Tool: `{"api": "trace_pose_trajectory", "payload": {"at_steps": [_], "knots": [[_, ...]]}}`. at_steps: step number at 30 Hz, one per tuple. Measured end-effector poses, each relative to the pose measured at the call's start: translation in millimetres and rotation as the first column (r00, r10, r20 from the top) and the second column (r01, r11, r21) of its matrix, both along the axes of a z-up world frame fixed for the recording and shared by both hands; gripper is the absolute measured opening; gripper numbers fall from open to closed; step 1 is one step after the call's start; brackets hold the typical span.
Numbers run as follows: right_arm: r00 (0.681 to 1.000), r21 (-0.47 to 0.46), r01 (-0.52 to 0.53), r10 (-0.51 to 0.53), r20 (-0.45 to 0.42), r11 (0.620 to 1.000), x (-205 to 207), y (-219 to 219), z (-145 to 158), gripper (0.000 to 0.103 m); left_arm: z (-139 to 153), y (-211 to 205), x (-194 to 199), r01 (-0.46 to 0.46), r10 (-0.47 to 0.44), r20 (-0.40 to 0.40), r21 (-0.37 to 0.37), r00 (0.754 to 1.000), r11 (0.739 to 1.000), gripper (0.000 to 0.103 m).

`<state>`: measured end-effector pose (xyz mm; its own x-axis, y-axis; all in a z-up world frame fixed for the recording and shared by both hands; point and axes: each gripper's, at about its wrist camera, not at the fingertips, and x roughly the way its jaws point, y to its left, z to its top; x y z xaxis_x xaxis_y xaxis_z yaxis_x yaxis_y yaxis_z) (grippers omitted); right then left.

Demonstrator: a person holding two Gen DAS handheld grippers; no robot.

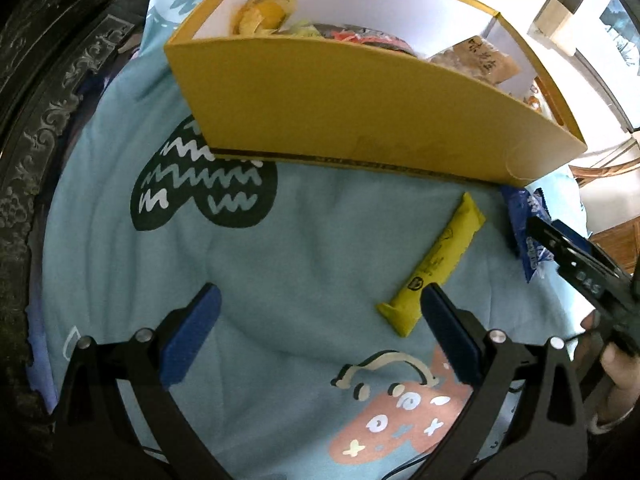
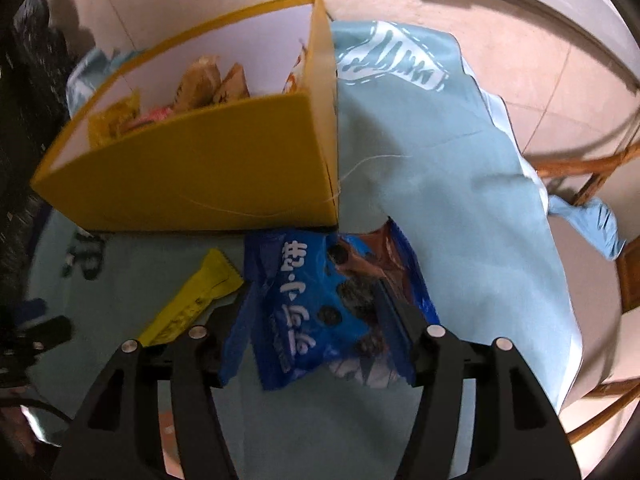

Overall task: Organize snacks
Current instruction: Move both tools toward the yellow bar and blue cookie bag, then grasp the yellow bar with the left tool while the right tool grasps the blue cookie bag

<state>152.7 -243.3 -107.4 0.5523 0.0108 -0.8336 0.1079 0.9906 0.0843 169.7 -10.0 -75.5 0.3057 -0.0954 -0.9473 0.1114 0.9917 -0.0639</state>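
Left wrist view. The left tongs (image 1: pixel 318 330) are being held released, jaws wide, with nothing between them, over a blue cloth (image 1: pixel 280 256) covering the surface. A yellow stick pack (image 1: pixel 434 266) is lying flat on the cloth, its near end just beside the right-hand pad. A yellow box (image 1: pixel 360 120) is standing beyond it, already holding several snacks. At the right edge the right tongs (image 1: pixel 560 252) are being lowered onto a blue packet (image 1: pixel 528 232) near the box's corner; a hand (image 1: pixel 616 364) is partly seen behind them.

Right wrist view. The right tongs (image 2: pixel 316 312) are being held spread around the blue packet (image 2: pixel 316 304), which is lying on the cloth (image 2: pixel 460 184) just in front of the box (image 2: pixel 200 176), its far end at the box's base. The pads are flanking the packet; firm pressing is not being shown, so the state is judged released, not grasping. The stick pack (image 2: pixel 192 300) is lying just beside, to the left.

Judgement on the step in hand: the packet is being lined up for pickup. The jaws should be brought down across the packet's middle, clear of the stick pack, and clenched gently on the crinkly film so the biscuits are not crushed. The lift should be high enough to clear the box wall before release inside.
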Motion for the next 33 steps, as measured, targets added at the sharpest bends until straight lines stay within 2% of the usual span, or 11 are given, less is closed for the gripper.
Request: {"api": "trace_pose_trajectory", "payload": {"at_steps": [4, 7, 12, 14, 16, 21, 22, 25, 28, 30, 33], "knots": [[0.998, -0.155, -0.06, 0.06, -0.007, 0.986, 10, 16, -9, 0.075, -7, -4, 0, 0.006, -0.006, -0.016, 0.017, 1.0, 1.0, 0.101], [0.998, -0.157, -0.065, 0.064, -0.01, 0.986, 14, 16, -10, 0.075, -13, -19, 0, 0.049, -0.048, -0.023, 0.039, 0.999, 0.998, 0.101], [0.998, -0.097, -0.066, 0.065, -0.012, 0.993, 14, 1, -3, 0.036, -26, -53, 0, 0.136, -0.134, -0.038, 0.065, 0.99, 0.989, 0.101], [0.999, -0.057, -0.04, 0.04, -0.001, 0.998, 10, -12, 1, 0.032, -30, -67, -1, 0.173, -0.171, -0.041, 0.073, 0.984, 0.982, 0.101], [1.0, 0.002, -0.019, 0.019, 0.004, 1.0, 6, -25, 1, 0.018, -33, -79, -3, 0.208, -0.206, -0.04, 0.082, 0.978, 0.975, 0.101], [0.999, 0.109, 0.021, -0.025, 0.03, 0.994, -9, -49, 6, 0.008, -39, -104, -5, 0.287, -0.287, -0.023, 0.122, 0.958, 0.95, 0.101], [0.999, 0.132, 0.025, -0.03, 0.038, 0.991, -13, -51, 8, 0.006, -43, -107, -4, 0.298, -0.297, -0.028, 0.141, 0.954, 0.944, 0.098], [0.998, 0.203, 0.024, -0.037, 0.058, 0.979, -20, -56, 16, 0.004, -60, -111, 1, 0.322, -0.312, -0.094, 0.124, 0.946, 0.939, 0.065], [0.999, 0.178, 0.02, -0.027, 0.033, 0.984, -24, -56, 18, 0.014, -61, -109, 4, 0.308, -0.3, -0.088, 0.103, 0.95, 0.946, 0.058], [0.998, 0.139, 0.048, -0.053, 0.033, 0.989, -29, -59, 17, 0.05, -61, -111, 2, 0.327, -0.319, -0.086, 0.104, 0.944, 0.939, 0.053], [0.99, 0.122, 0.095, -0.106, 0.09, 0.988, -40, -67, 21, 0.072, -59, -116, 0, 0.344, -0.338, -0.074, 0.098, 0.938, 0.934, 0.029]]}}
